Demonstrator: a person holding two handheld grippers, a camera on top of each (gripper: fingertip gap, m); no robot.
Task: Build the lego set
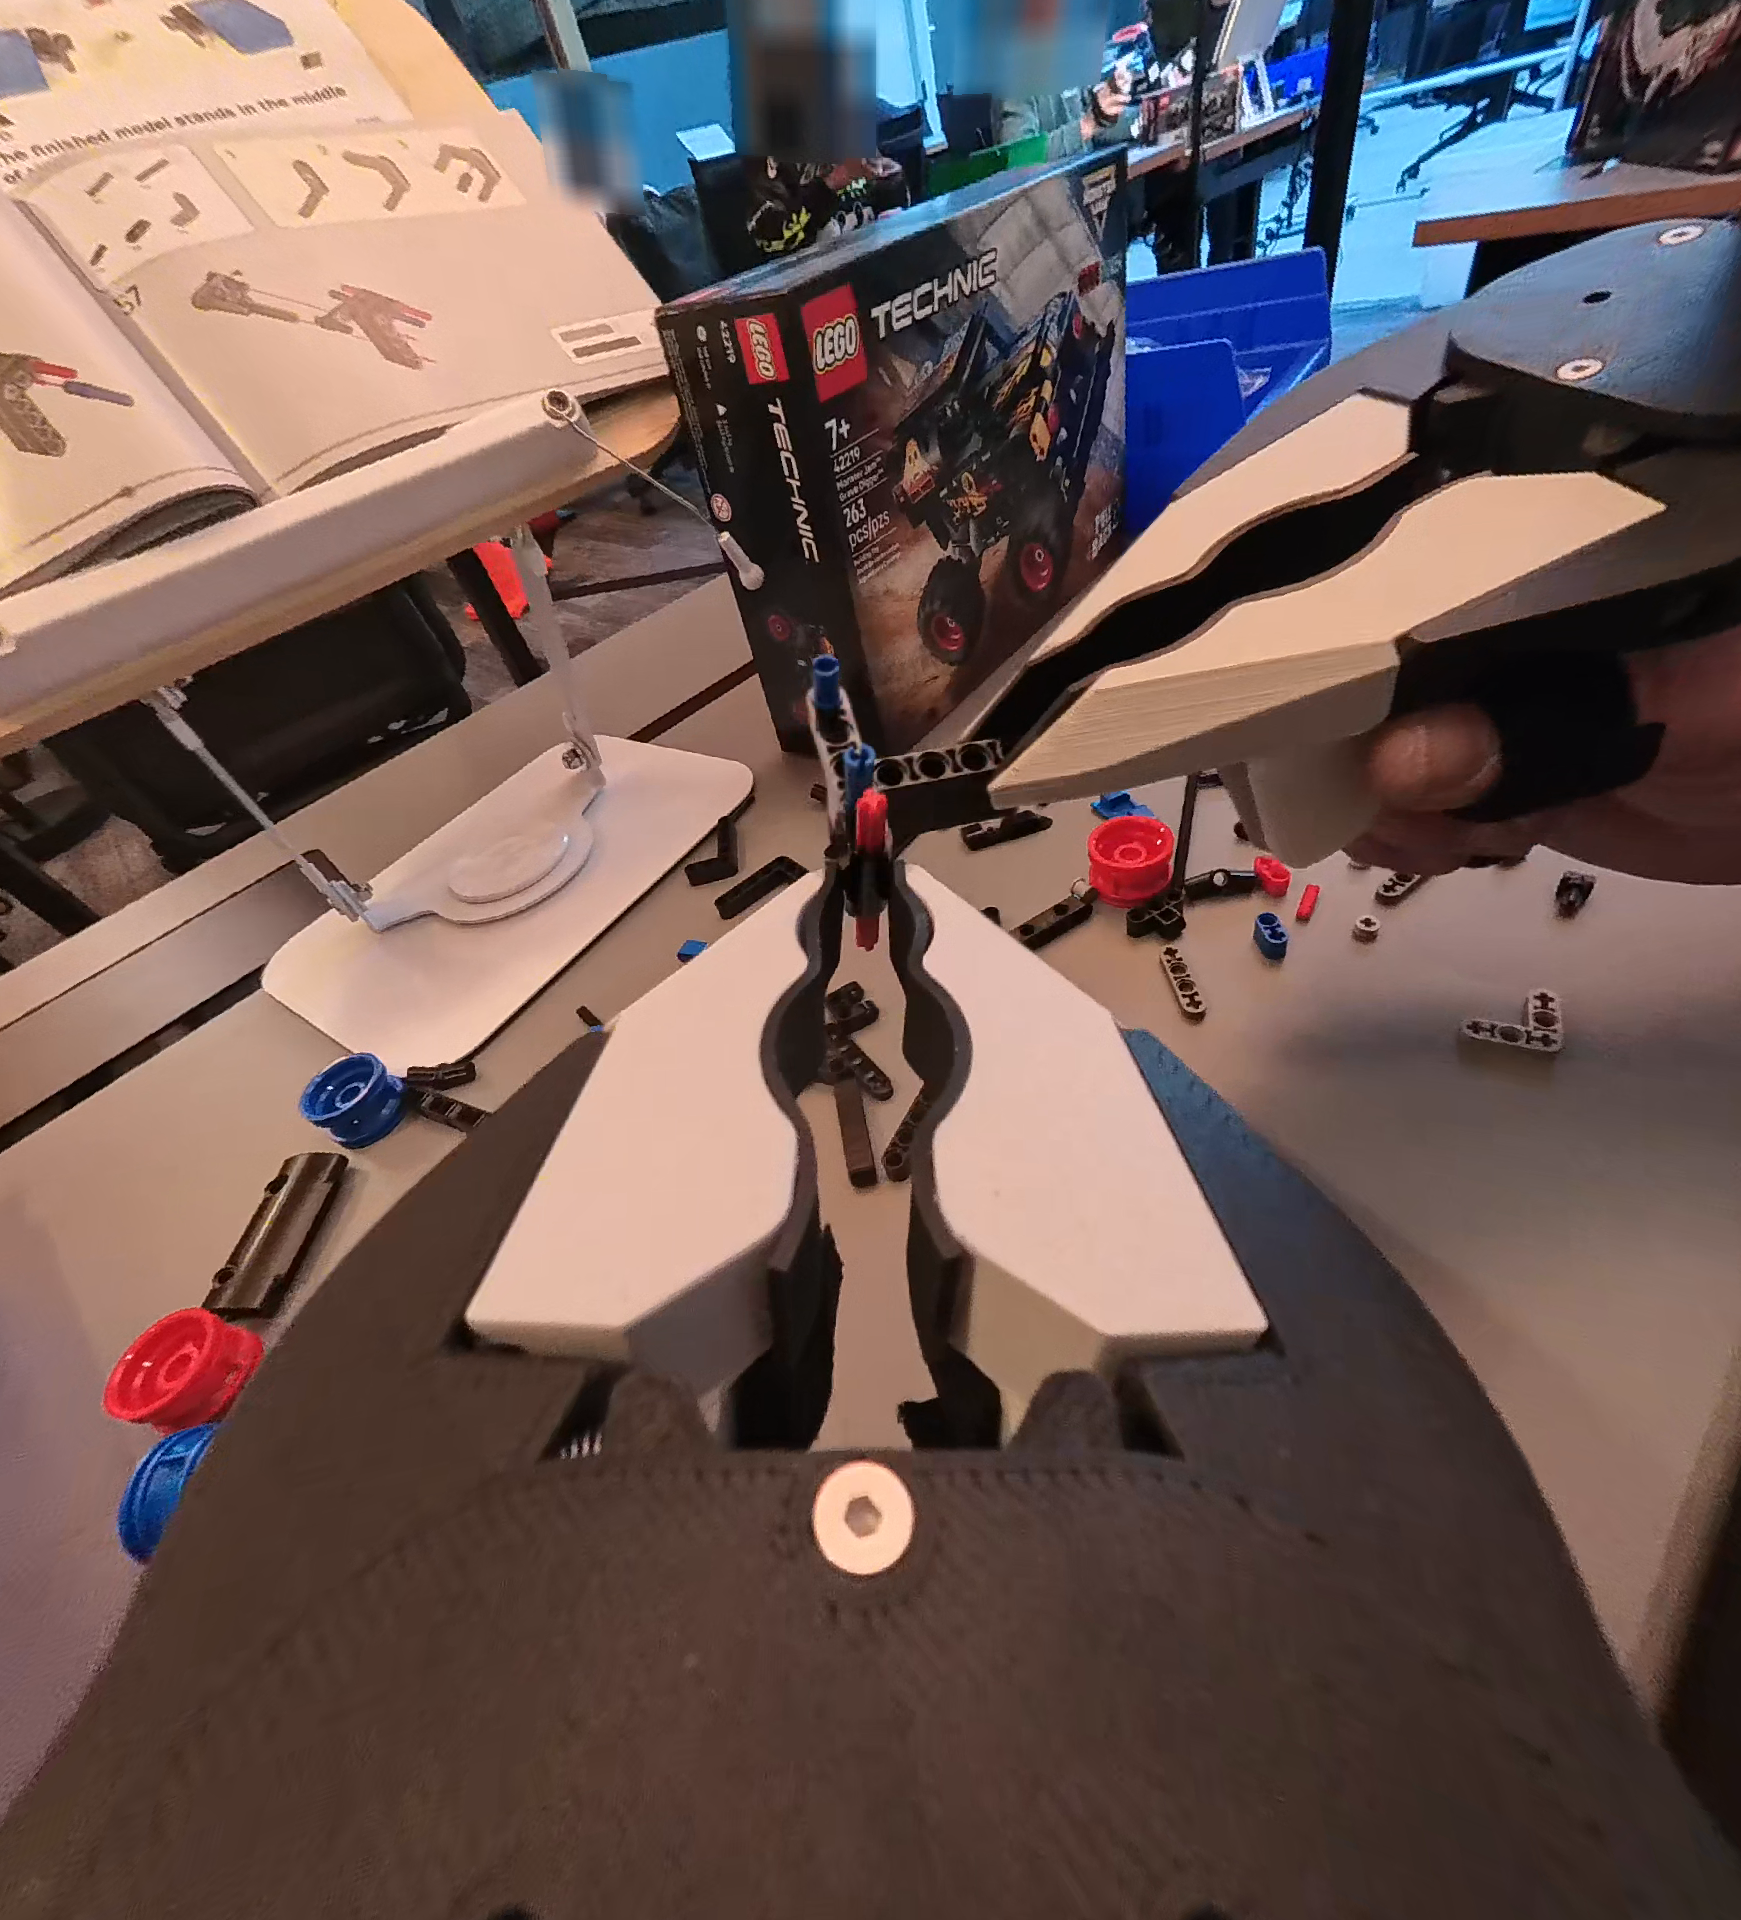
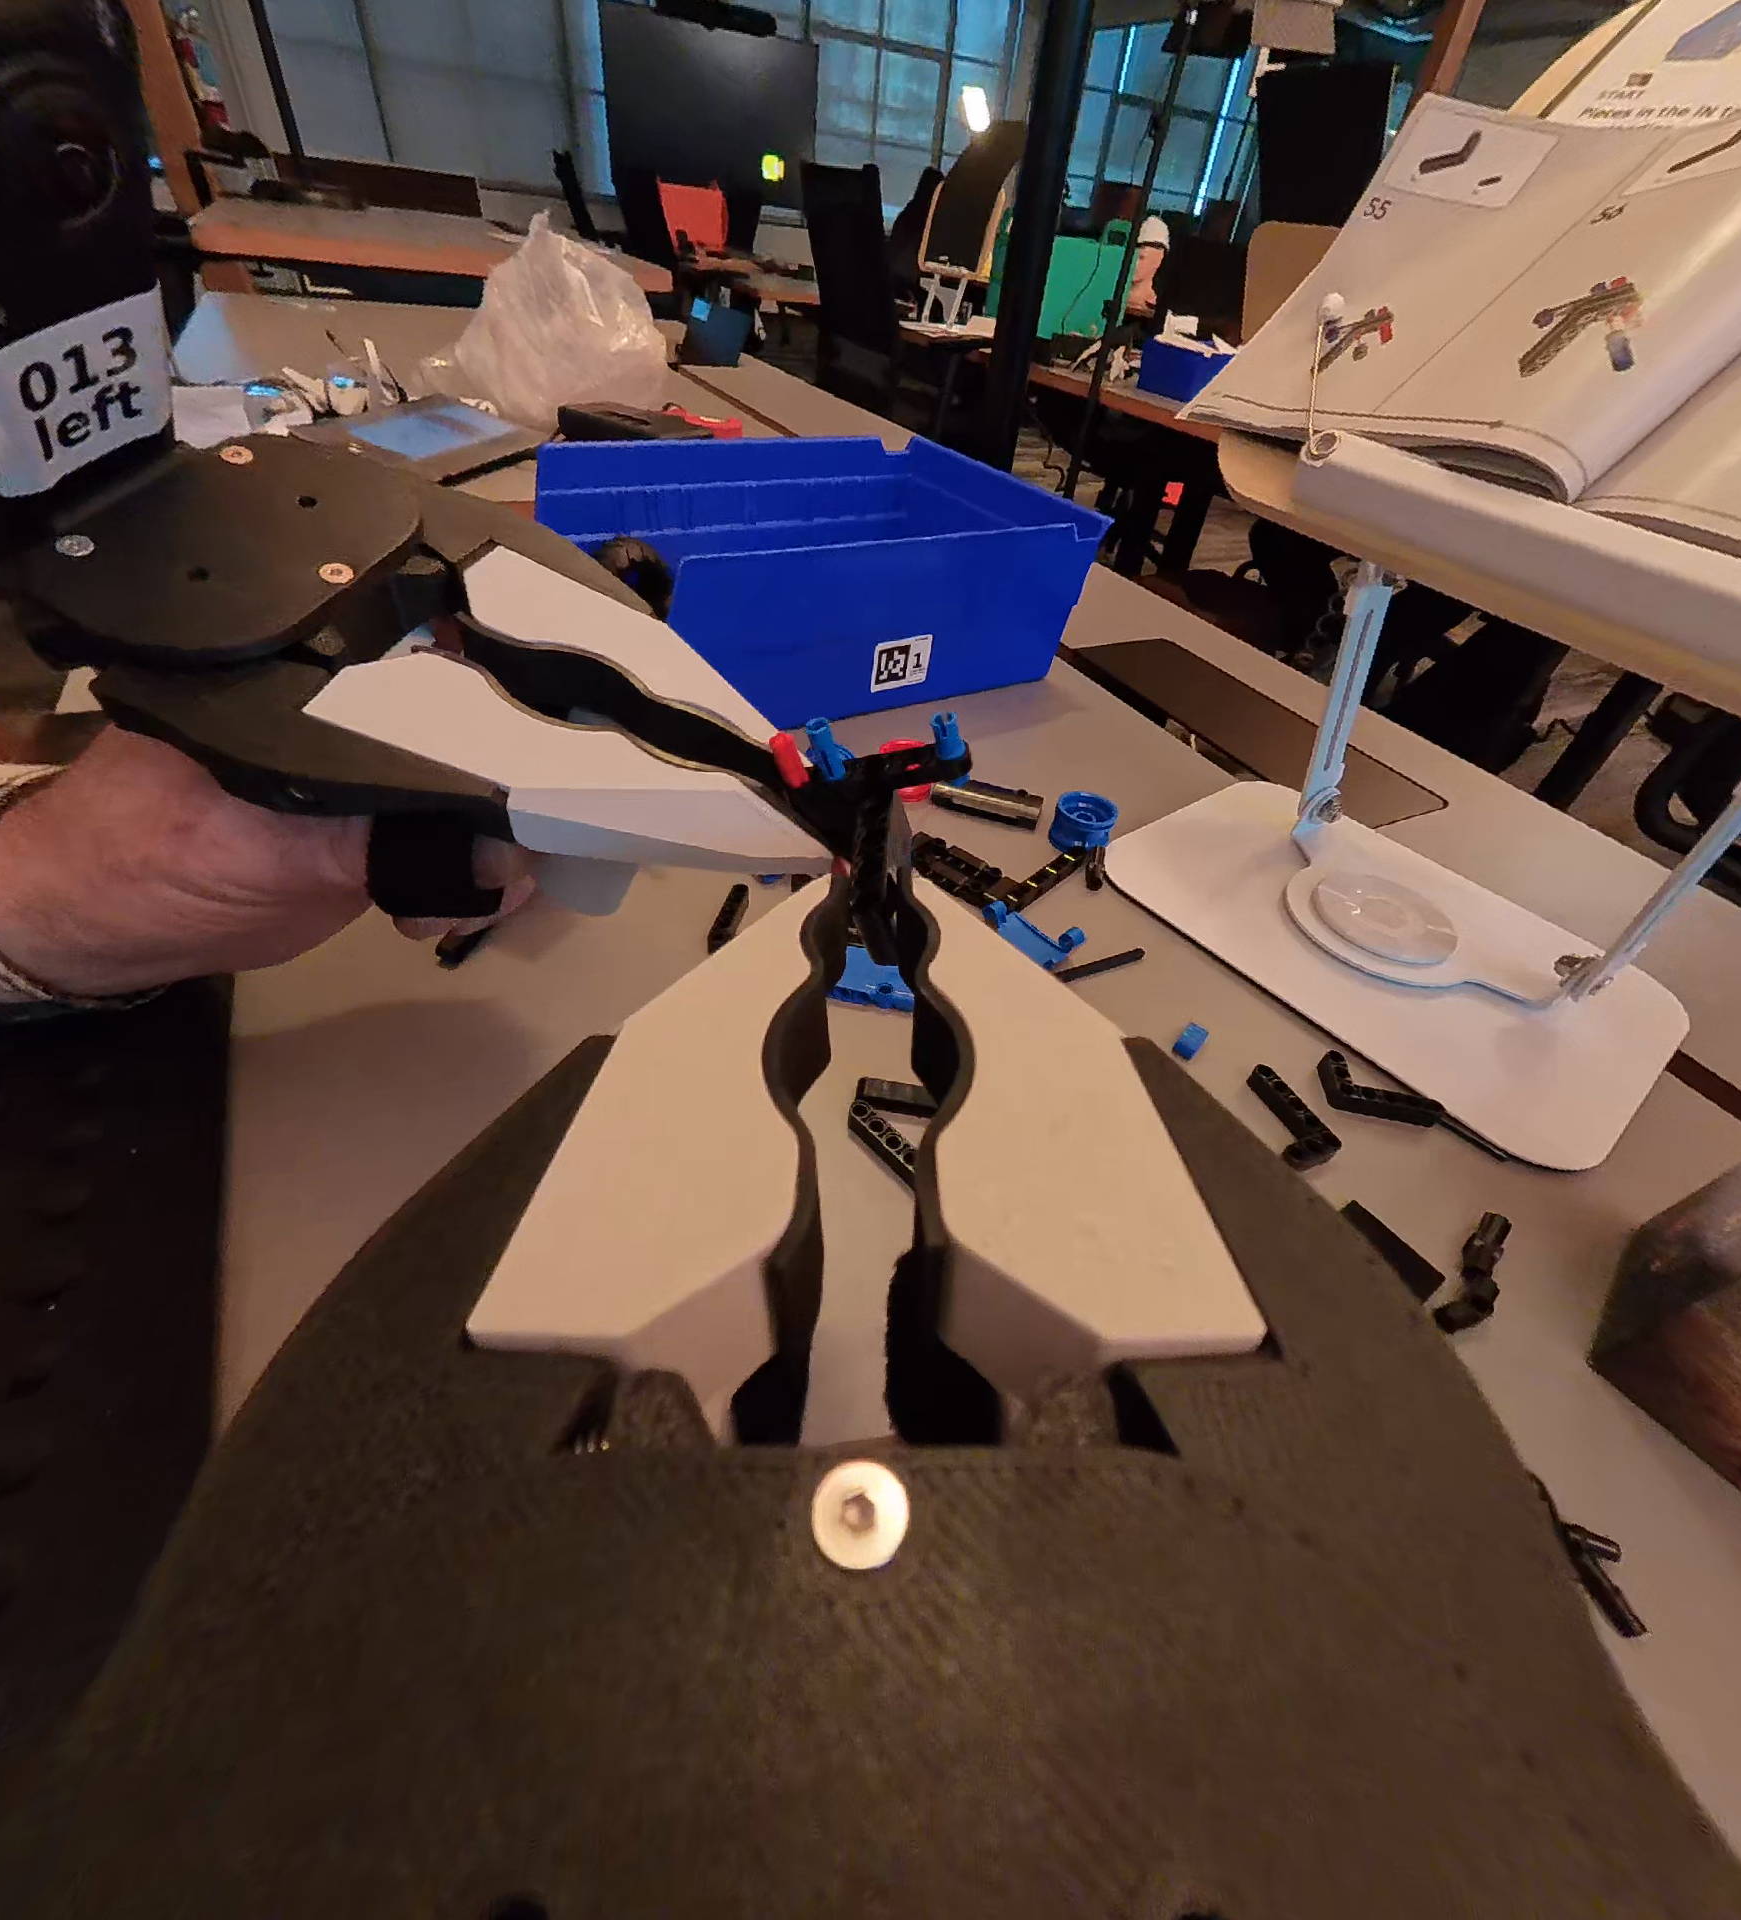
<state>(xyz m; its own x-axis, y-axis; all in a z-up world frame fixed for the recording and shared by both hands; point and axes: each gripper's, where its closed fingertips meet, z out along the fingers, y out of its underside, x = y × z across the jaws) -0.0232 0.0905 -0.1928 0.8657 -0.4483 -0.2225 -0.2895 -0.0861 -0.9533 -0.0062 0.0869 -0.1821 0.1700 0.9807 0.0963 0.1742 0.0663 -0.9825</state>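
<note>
Left wrist view: the left gripper [image 1: 864, 883] is clamped narrow on a small lego assembly [image 1: 850, 790] of black beams with blue and red pins, held above the table [image 1: 1468, 1195]. The right gripper [image 1: 1001, 774] pinches its black beam from the right. Right wrist view: the right gripper [image 2: 871, 894] grips the same assembly [image 2: 871, 800]; the blue bin [image 2: 814, 561] sits behind it, loose pieces [image 2: 1292, 1117] beneath.

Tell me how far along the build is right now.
Early. Done: one small black sub-assembly with blue and red pins. In hand: left gripper and right gripper both clamp it above the table. Left: red wheel, blue wheel and many black beams lie loose.
</note>
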